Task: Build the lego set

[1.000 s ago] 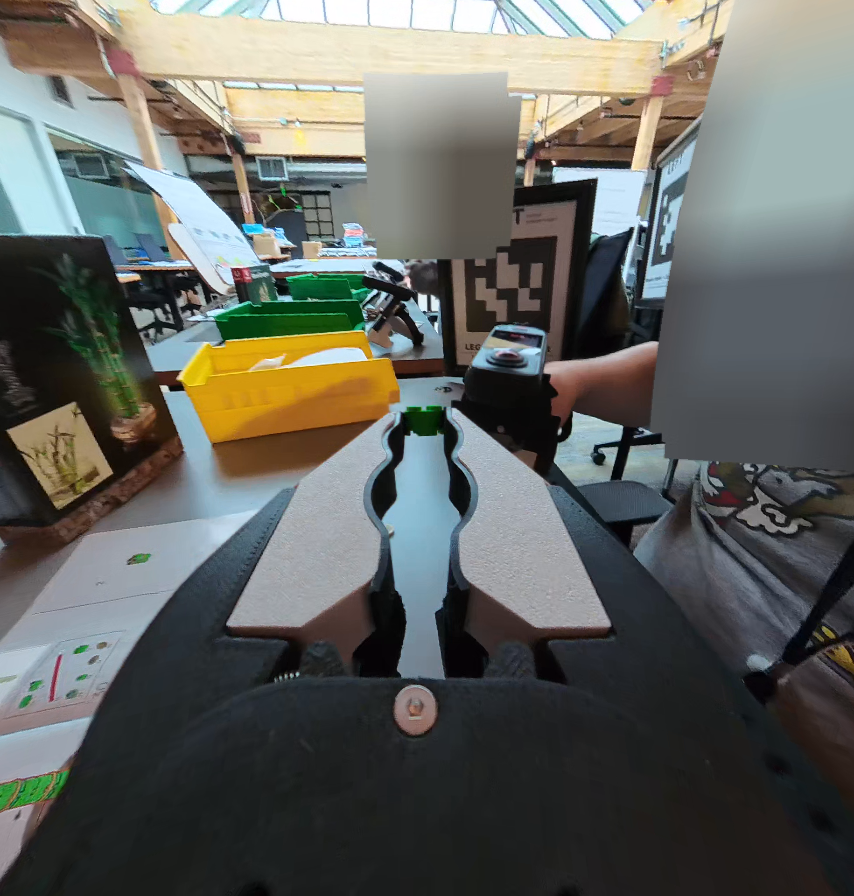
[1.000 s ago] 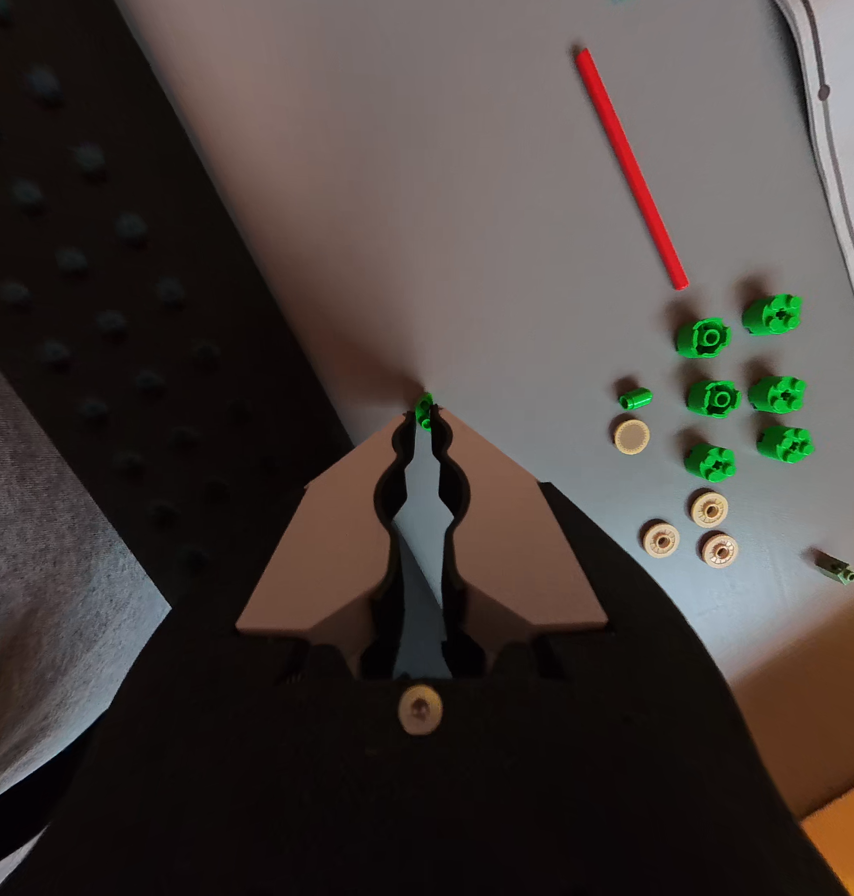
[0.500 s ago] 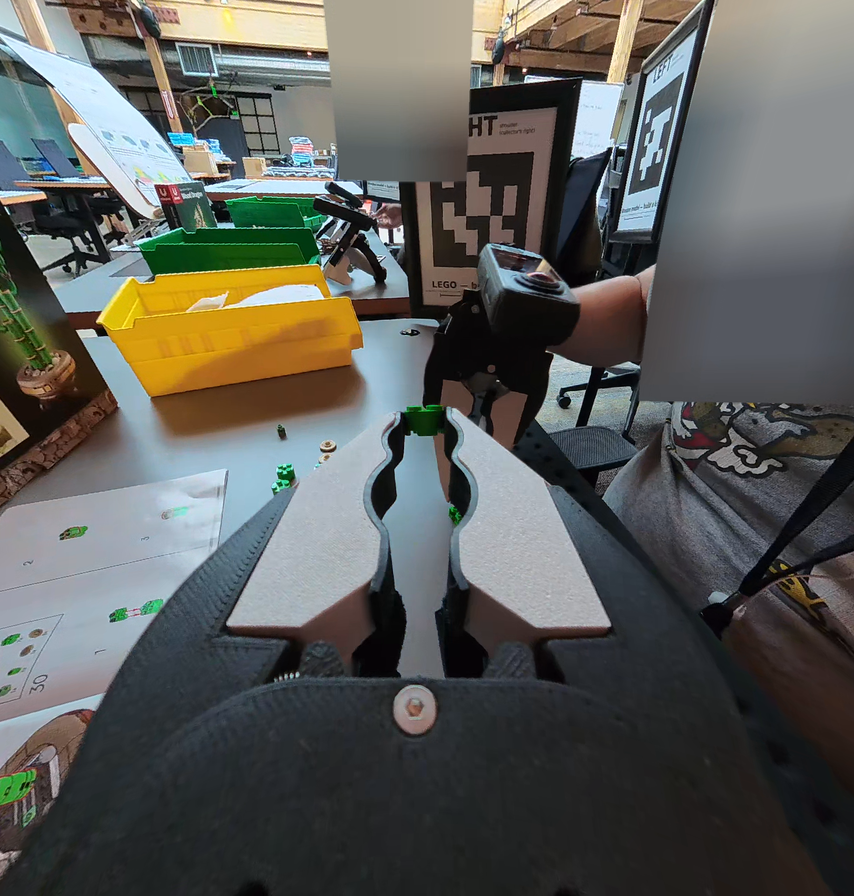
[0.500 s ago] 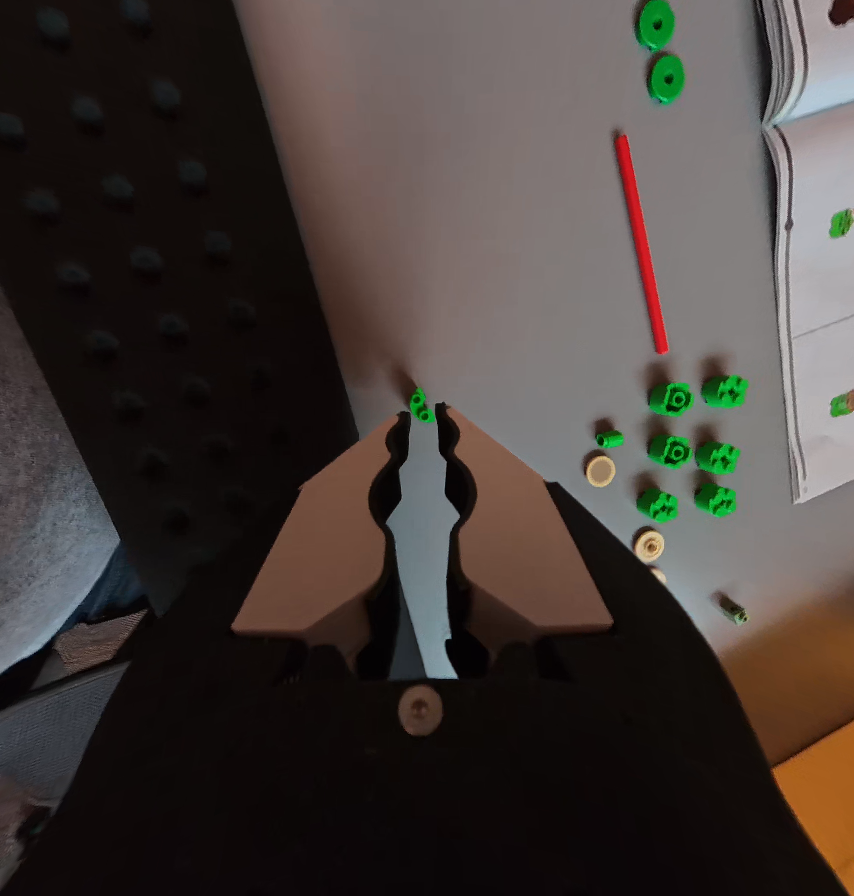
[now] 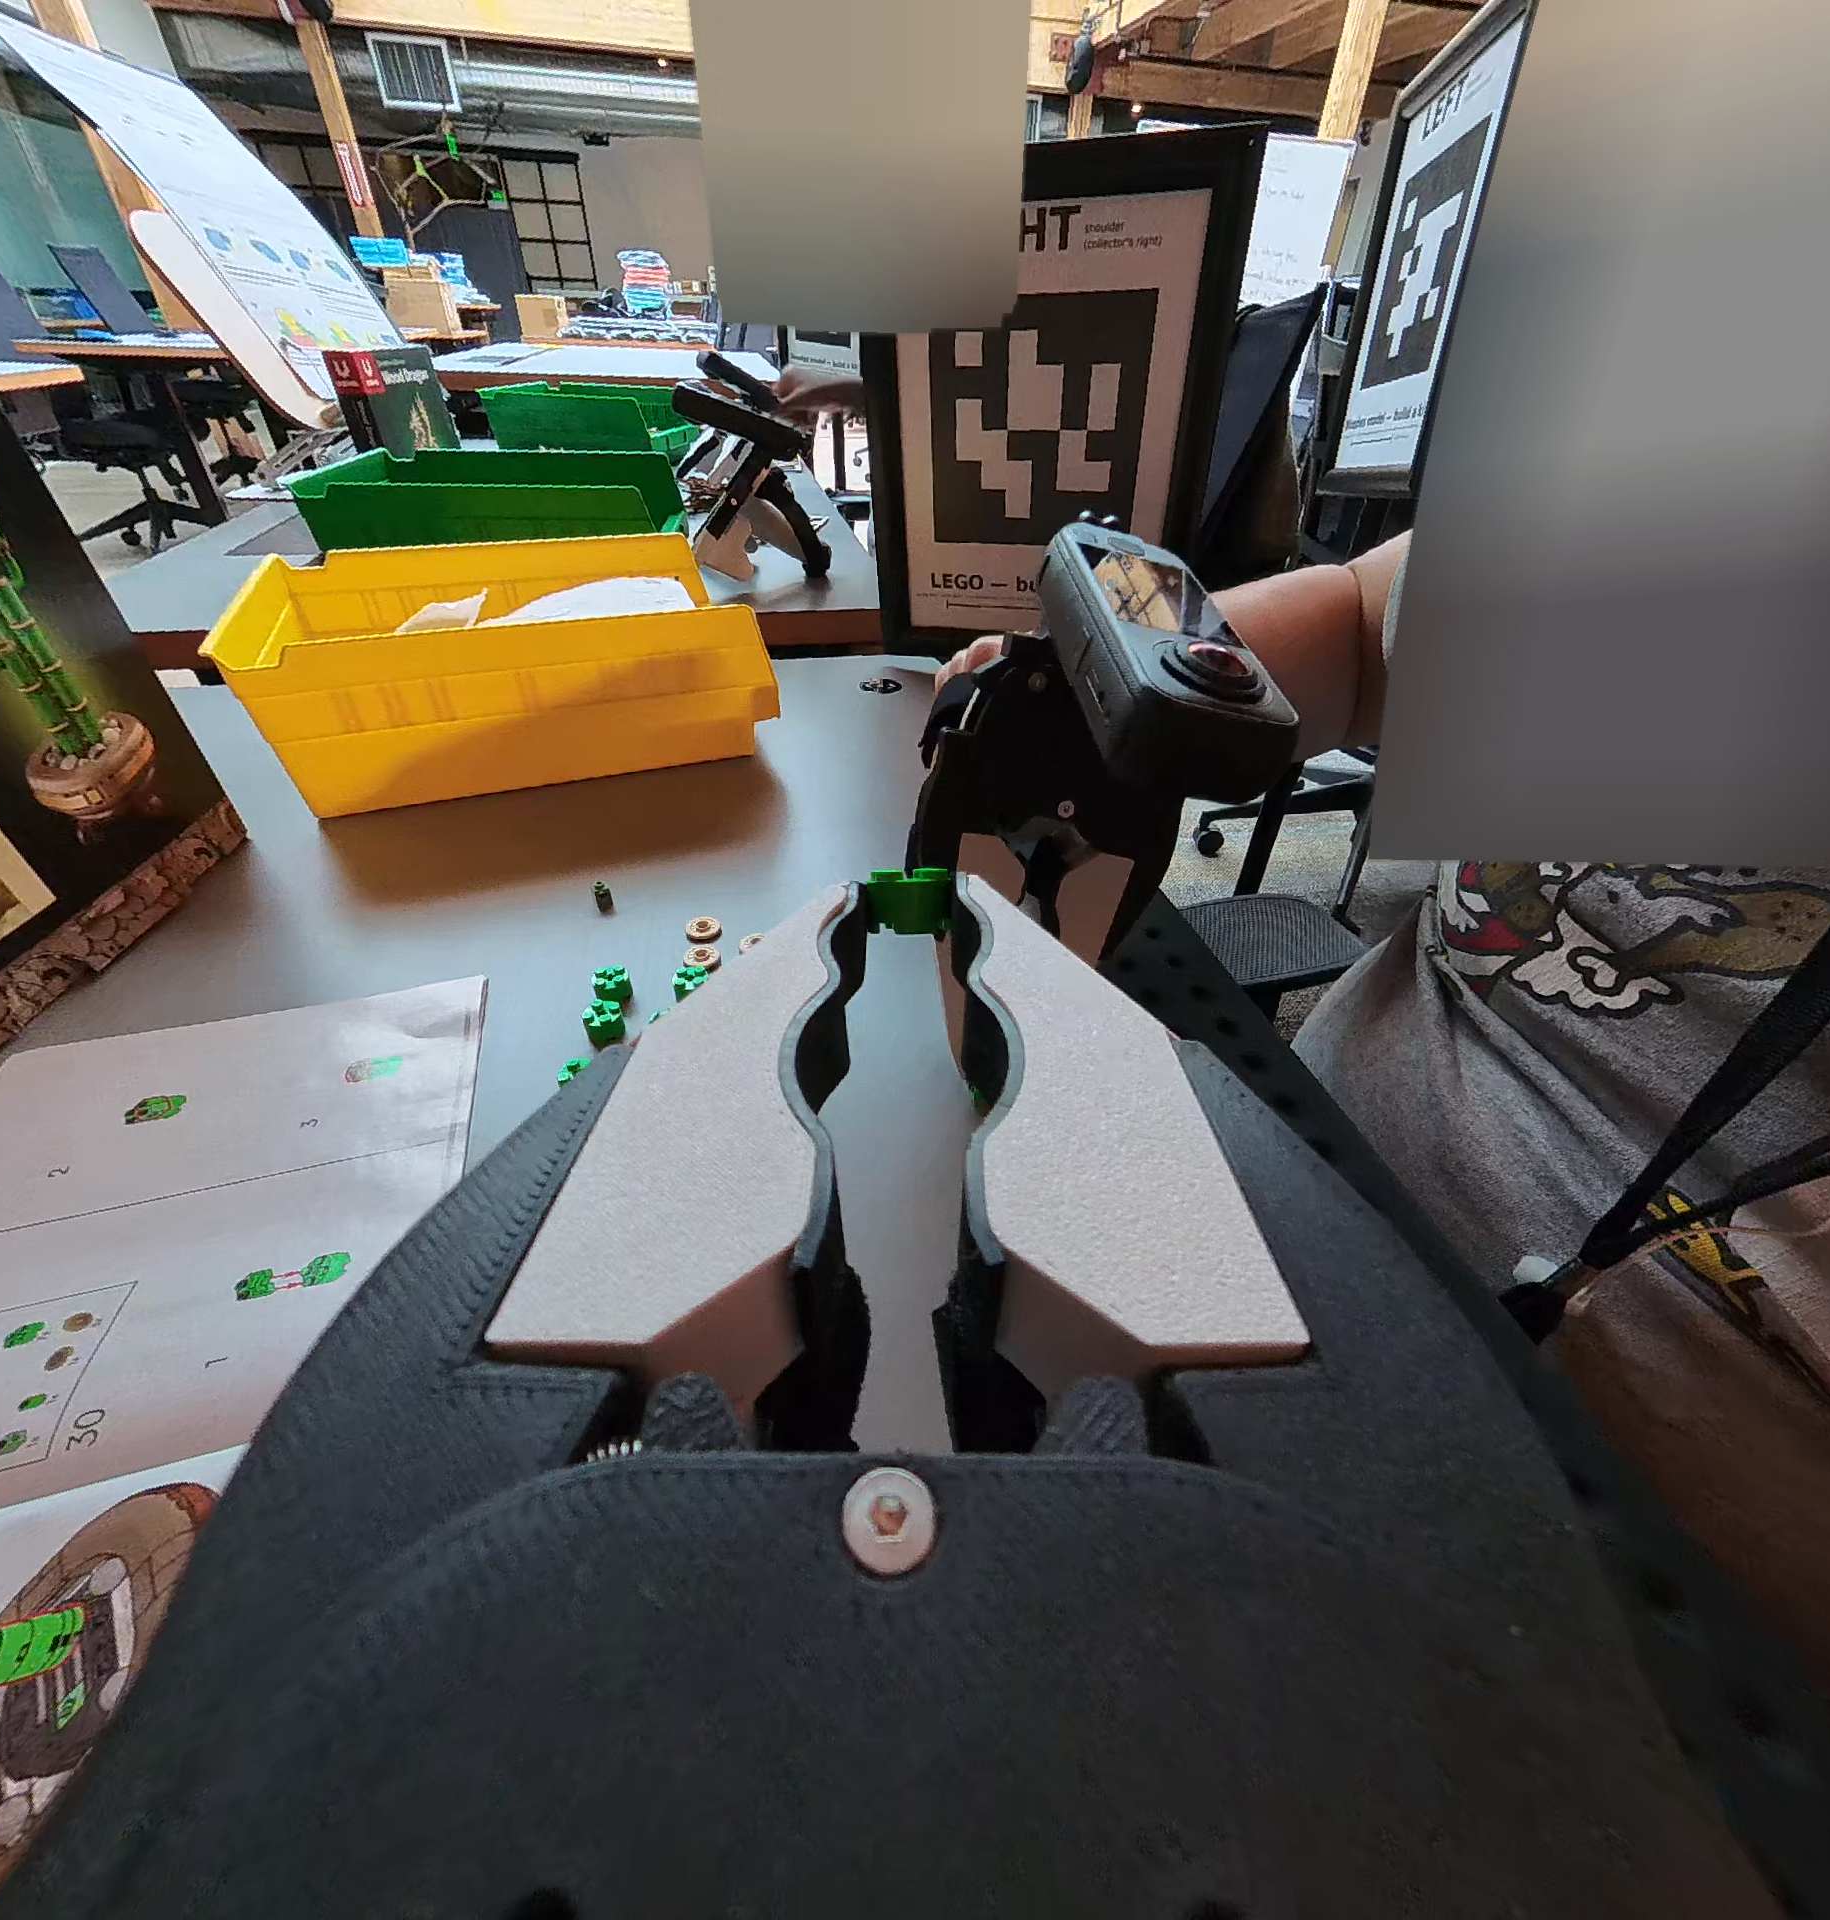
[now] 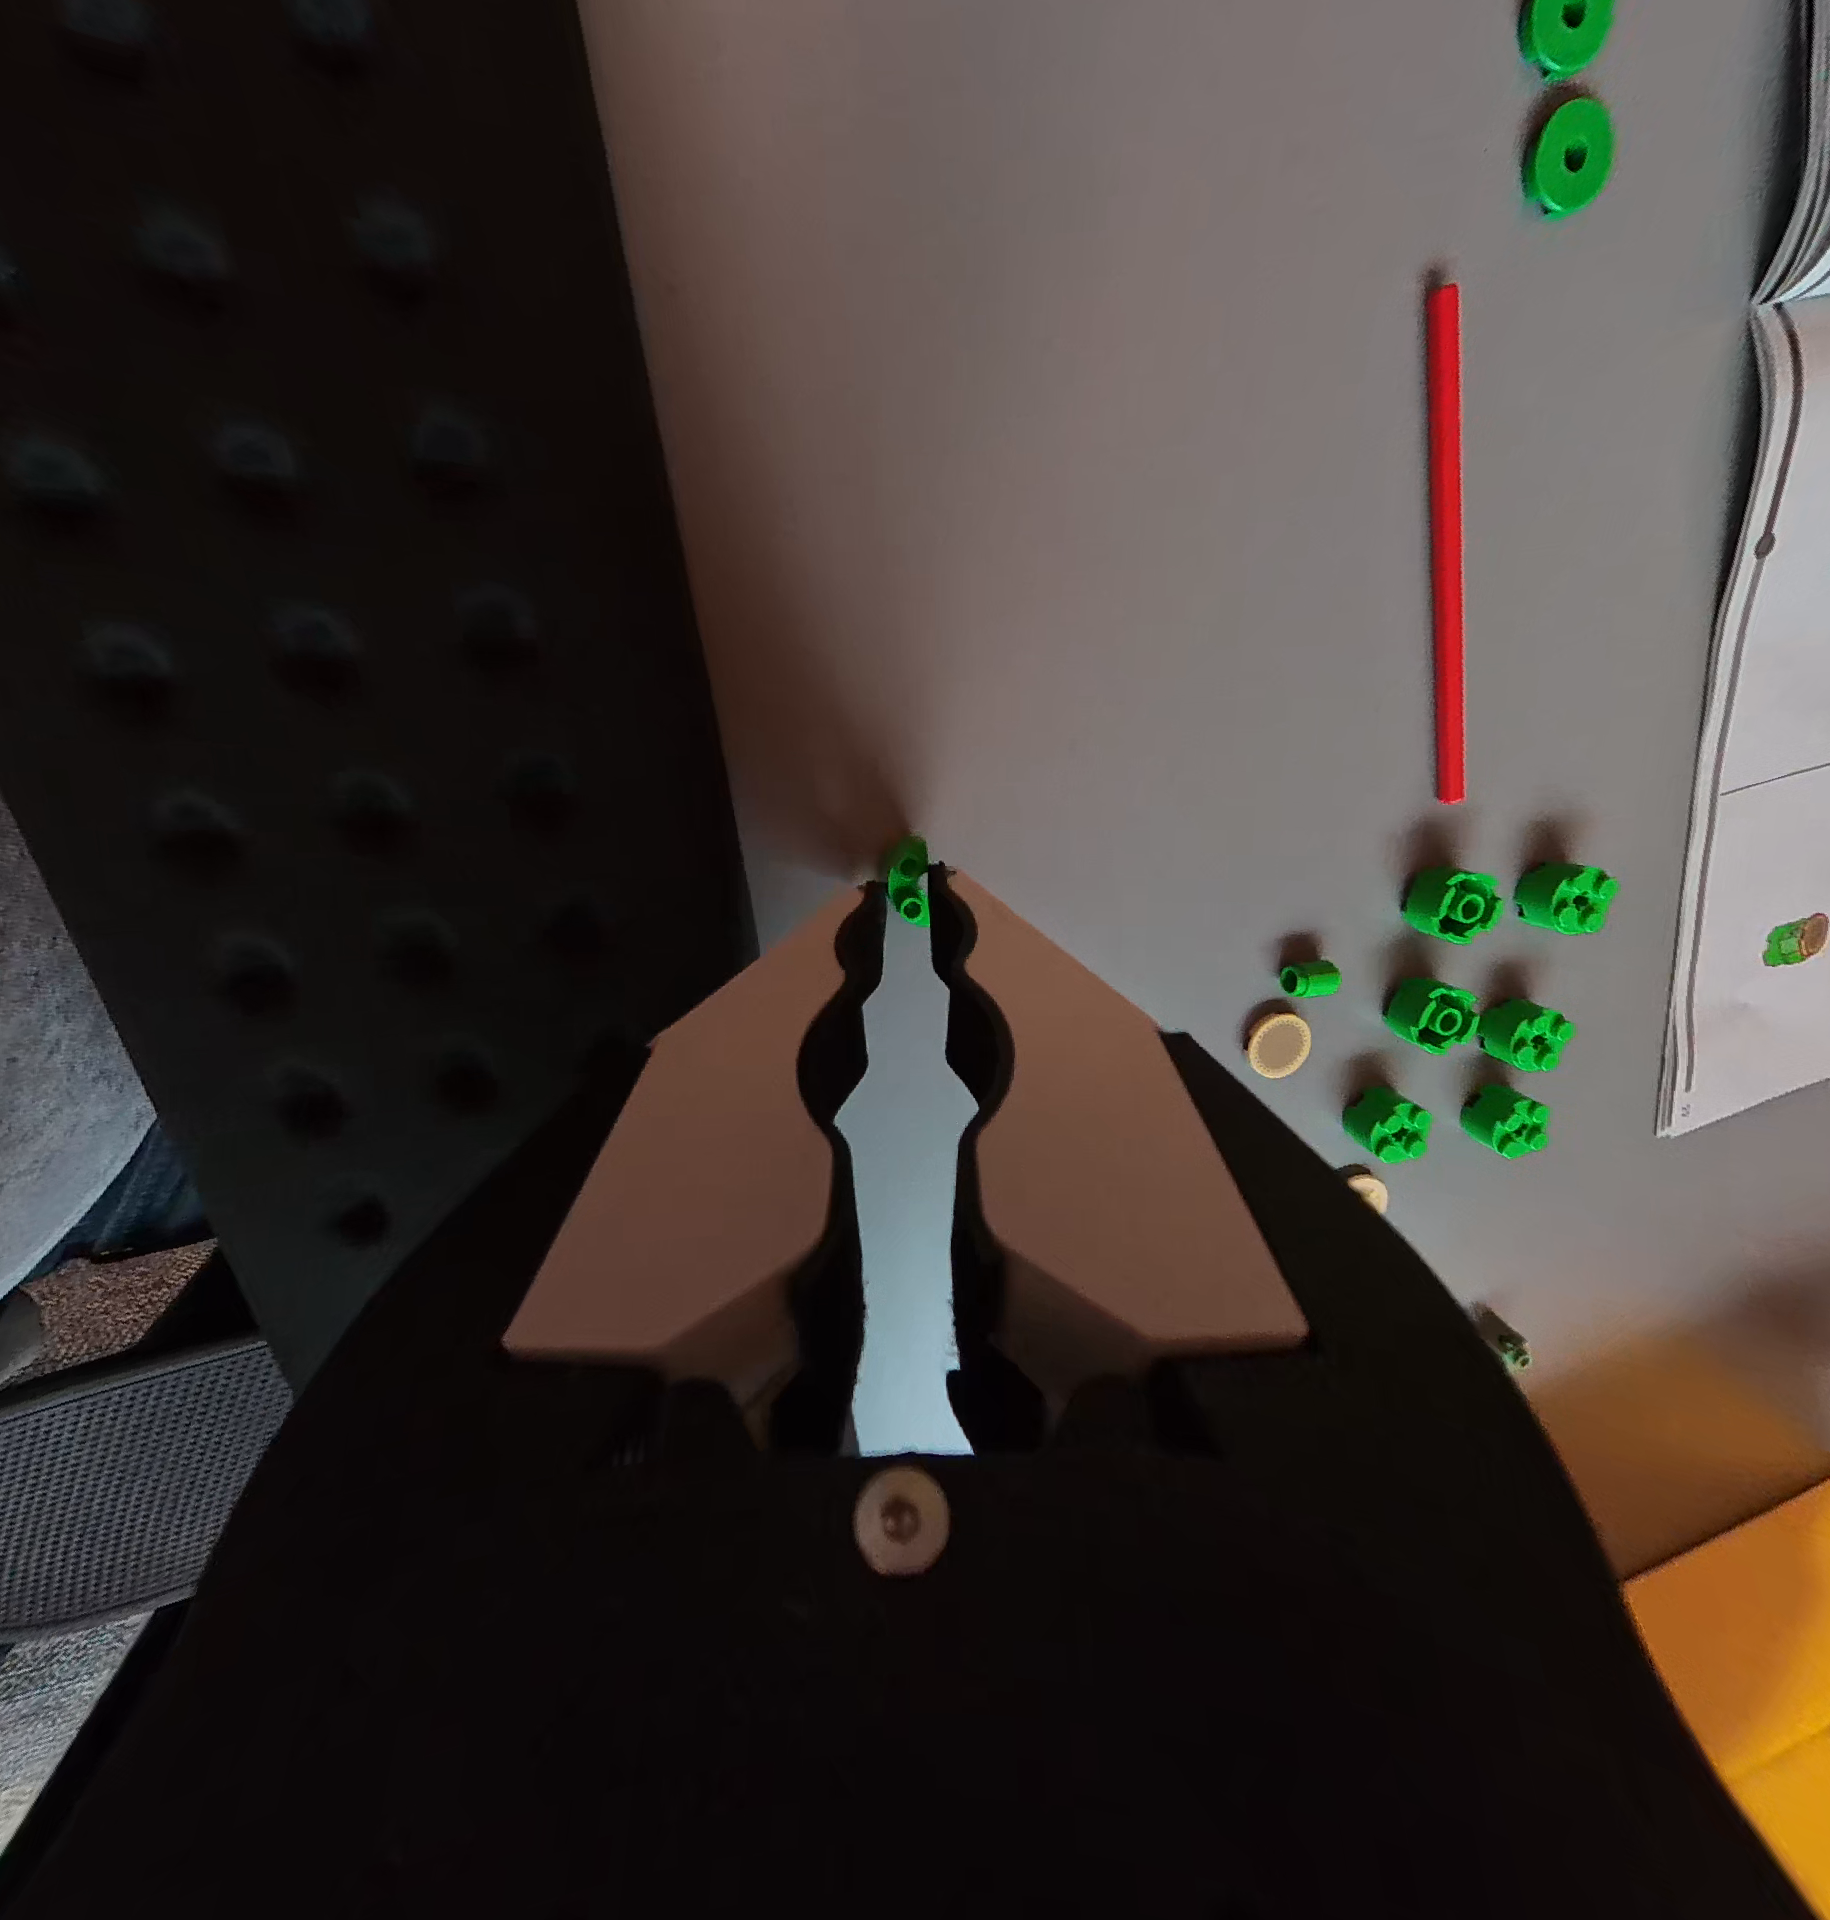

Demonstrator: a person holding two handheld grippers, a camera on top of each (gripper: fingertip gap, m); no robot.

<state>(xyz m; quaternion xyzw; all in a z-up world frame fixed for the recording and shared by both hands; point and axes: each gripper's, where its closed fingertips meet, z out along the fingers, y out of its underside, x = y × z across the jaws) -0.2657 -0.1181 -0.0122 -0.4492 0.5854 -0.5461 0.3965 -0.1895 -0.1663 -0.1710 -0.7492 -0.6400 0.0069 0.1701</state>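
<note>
Six green round bricks point(image 6: 1451, 902) — one red rod point(image 6: 1444, 540)

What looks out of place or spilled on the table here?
Nothing spilled. The green bricks sit in tidy rows below the red rod. Only one small dark green piece lies apart, near the yellow bin. Each gripper, left and right, pinches a green piece.

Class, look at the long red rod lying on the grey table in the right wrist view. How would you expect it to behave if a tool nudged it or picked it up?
The red rod is thin, round and straight, so a sideways nudge would probably roll it across the smooth table. It looks like rigid plastic, likely stiff and light. Gripped near one end, it may pivot or slip.
</note>
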